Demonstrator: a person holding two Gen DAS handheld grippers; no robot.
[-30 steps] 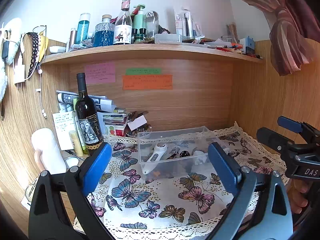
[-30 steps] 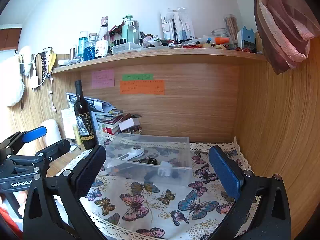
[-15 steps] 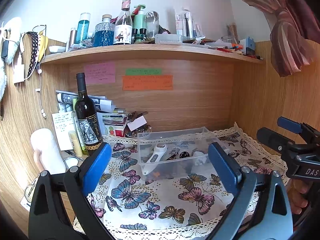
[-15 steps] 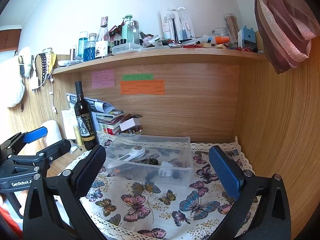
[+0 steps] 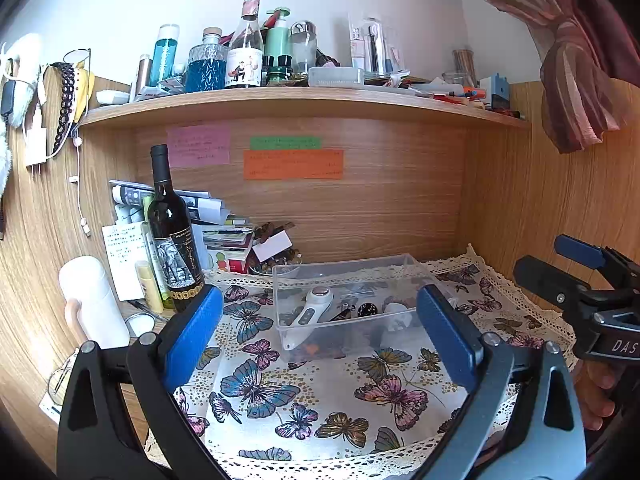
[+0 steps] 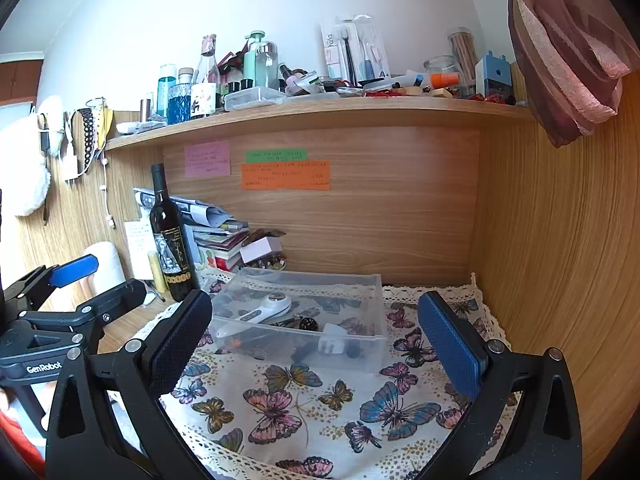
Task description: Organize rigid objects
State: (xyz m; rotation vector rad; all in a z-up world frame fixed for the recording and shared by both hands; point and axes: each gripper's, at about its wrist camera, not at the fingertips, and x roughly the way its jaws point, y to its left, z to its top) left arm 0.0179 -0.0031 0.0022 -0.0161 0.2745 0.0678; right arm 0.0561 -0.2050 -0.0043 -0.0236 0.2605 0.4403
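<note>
On butterfly cloth point(image 5: 304, 392), toward the far side: clear bin point(image 5: 348, 276) holding white handheld device point(image 5: 310, 312), a black ball point(image 5: 367, 309), a white plug-like piece point(image 6: 334, 342) and smaller bits too dim to name. Nothing loose on the cloth nearer than the bin. Left gripper point(image 5: 318, 334) and right gripper point(image 6: 314, 344) both held near, jaws spread wide, gripping nothing. Bin framed between each pair of jaws but farther off, well apart from the pads. Fits either sorted contents or contents awaiting removal; cannot tell which. Any reach needs forward travel over the bin wall.
</note>
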